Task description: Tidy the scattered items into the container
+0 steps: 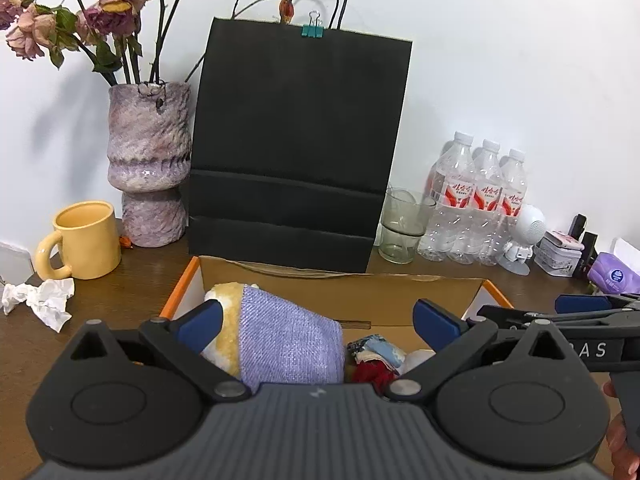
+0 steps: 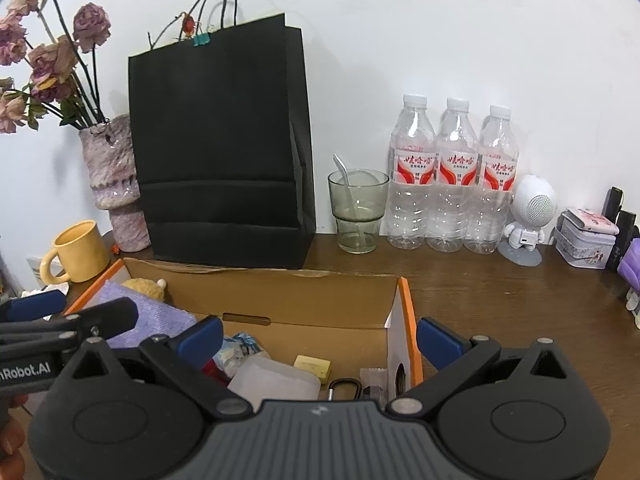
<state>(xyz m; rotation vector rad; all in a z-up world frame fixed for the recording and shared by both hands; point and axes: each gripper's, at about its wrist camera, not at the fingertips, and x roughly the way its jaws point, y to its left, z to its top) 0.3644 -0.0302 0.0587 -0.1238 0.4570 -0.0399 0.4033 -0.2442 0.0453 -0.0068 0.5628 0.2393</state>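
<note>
An open cardboard box with orange edges sits on the wooden table, also in the right wrist view. Inside lie a purple cloth over a yellow plush toy, a small patterned bundle, a white plastic piece, a yellow block and a carabiner. My left gripper is open above the box, around the purple cloth without squeezing it. My right gripper is open over the box's right wall, empty.
Behind the box stand a black paper bag, a purple vase of dried roses, a yellow mug, a glass, three water bottles, a white robot figure and a tin. Crumpled tissue lies left.
</note>
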